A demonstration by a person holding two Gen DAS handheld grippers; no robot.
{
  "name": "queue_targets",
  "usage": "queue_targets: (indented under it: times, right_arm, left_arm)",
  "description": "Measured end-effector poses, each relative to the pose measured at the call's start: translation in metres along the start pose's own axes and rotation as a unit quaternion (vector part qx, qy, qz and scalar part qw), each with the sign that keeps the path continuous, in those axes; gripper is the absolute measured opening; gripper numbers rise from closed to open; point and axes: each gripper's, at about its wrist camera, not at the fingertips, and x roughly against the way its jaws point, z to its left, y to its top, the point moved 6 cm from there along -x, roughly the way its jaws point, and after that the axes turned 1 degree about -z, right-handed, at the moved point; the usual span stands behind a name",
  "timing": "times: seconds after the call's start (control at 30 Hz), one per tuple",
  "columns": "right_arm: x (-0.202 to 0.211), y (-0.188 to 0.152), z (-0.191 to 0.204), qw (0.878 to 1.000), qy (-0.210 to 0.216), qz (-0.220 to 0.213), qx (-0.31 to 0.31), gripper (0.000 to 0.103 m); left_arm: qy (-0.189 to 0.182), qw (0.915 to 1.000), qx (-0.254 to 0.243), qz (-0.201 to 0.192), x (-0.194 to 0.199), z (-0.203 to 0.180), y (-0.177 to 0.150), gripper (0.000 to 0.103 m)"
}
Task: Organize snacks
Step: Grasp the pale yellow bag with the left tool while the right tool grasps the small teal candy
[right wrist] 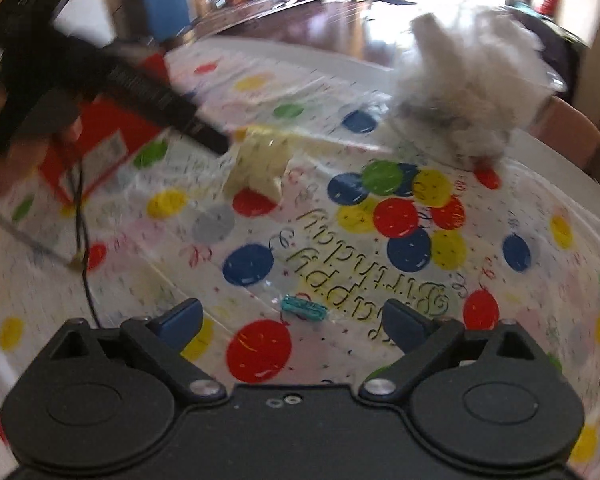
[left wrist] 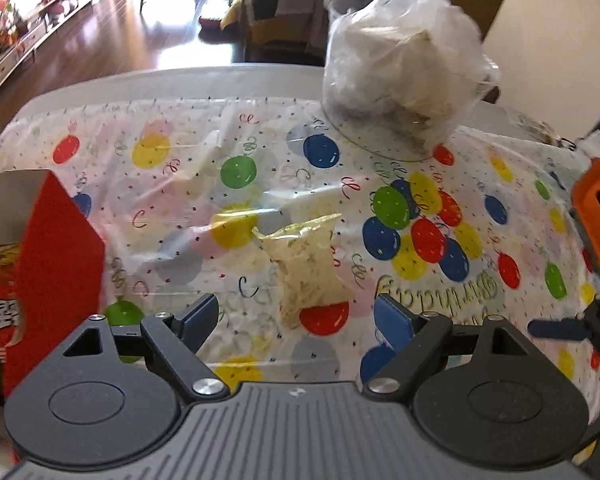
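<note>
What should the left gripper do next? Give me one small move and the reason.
Probably ease the left gripper forward and down onto the small pale snack packet. Its jaws stand open and empty, and the packet lies loose on the balloon tablecloth just ahead of the fingertips, roughly centred between them. The red snack box sits open on the left, a likely place for it.

Balloon-print tablecloth (left wrist: 236, 128), clear plastic tub (left wrist: 400, 76)

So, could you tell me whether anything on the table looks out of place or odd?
One pale yellow snack packet lies loose and crumpled on the balloon tablecloth, apart from the red snack box. A small teal item also lies stray near the printed lettering.
</note>
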Motion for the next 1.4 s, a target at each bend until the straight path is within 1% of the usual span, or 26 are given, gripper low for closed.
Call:
queue_targets:
  times: [0.03,0.23,0.3,0.33,0.43,0.47,0.53,0.57,0.6,0.7,0.77,0.83,0.9,0.93,1.0,1.1,1.17,1.23,1.4]
  right_arm:
    - [-0.006,0.000,-0.001,1.000,0.004,0.007,0.014,0.095]
    - [-0.039,-0.002,-0.009,0.996,0.035,0.046,0.062,0.081]
    - [-0.047,-0.002,-0.009,0.994,0.042,0.056,0.081,0.074]
    - [-0.050,-0.002,-0.009,0.993,0.047,0.060,0.089,0.072]
    - [-0.058,0.000,-0.010,0.990,0.060,0.068,0.109,0.065]
    - [-0.060,0.000,-0.010,0.989,0.063,0.070,0.113,0.060]
    - [-0.064,0.002,-0.012,0.988,0.067,0.071,0.115,0.058]
    - [-0.064,0.003,-0.012,0.988,0.072,0.067,0.117,0.056]
    - [-0.064,0.004,-0.012,0.988,0.075,0.064,0.115,0.053]
    - [-0.064,0.006,-0.013,0.989,0.076,0.056,0.114,0.047]
    - [-0.063,0.006,-0.013,0.990,0.075,0.053,0.111,0.043]
    - [-0.062,0.006,-0.014,0.990,0.075,0.051,0.104,0.037]
    - [-0.060,0.005,-0.013,0.992,0.070,0.049,0.098,0.027]
    - [-0.059,0.004,-0.012,0.992,0.066,0.048,0.095,0.025]
    - [-0.058,0.004,-0.011,0.993,0.063,0.045,0.085,0.019]
    - [-0.056,0.002,-0.009,0.996,0.052,0.039,0.061,0.013]
    - [-0.055,0.001,-0.009,0.997,0.046,0.037,0.039,0.010]
    - [-0.054,0.001,-0.009,0.998,0.038,0.035,0.018,0.010]
    - [-0.048,-0.002,-0.011,0.999,0.012,0.026,-0.036,0.010]
  left_arm:
    - [0.001,1.0000,0.004,0.006,-0.006,-0.001,0.003,0.085]
    - [0.004,0.9985,0.025,0.048,-0.041,-0.009,0.015,0.085]
    - [0.007,0.9977,0.034,0.058,-0.050,-0.009,0.017,0.085]
    - [0.008,0.9973,0.039,0.062,-0.054,-0.008,0.018,0.085]
    - [0.015,0.9965,0.042,0.071,-0.064,-0.008,0.022,0.085]
    - [0.016,0.9963,0.040,0.074,-0.066,-0.008,0.023,0.085]
    - [0.016,0.9960,0.038,0.079,-0.071,-0.010,0.025,0.084]
    - [0.019,0.9960,0.035,0.081,-0.074,-0.011,0.026,0.084]
    - [0.022,0.9960,0.032,0.081,-0.076,-0.011,0.027,0.082]
    - [0.024,0.9953,0.025,0.091,-0.083,-0.013,0.026,0.067]
    - [0.027,0.9946,0.023,0.097,-0.087,-0.013,0.024,0.060]
    - [0.025,0.9942,0.024,0.102,-0.090,-0.012,0.023,0.055]
    - [0.023,0.9943,0.028,0.100,-0.091,-0.012,0.024,0.053]
    - [0.021,0.9944,0.027,0.100,-0.090,-0.012,0.024,0.048]
    - [0.021,0.9947,0.023,0.098,-0.090,-0.013,0.024,0.044]
    - [0.019,0.9953,0.018,0.093,-0.087,-0.014,0.024,0.038]
    - [0.016,0.9956,0.016,0.091,-0.085,-0.014,0.023,0.035]
    - [0.016,0.9959,0.012,0.089,-0.082,-0.014,0.021,0.033]
    - [0.017,0.9968,0.012,0.078,-0.069,-0.010,0.012,0.032]
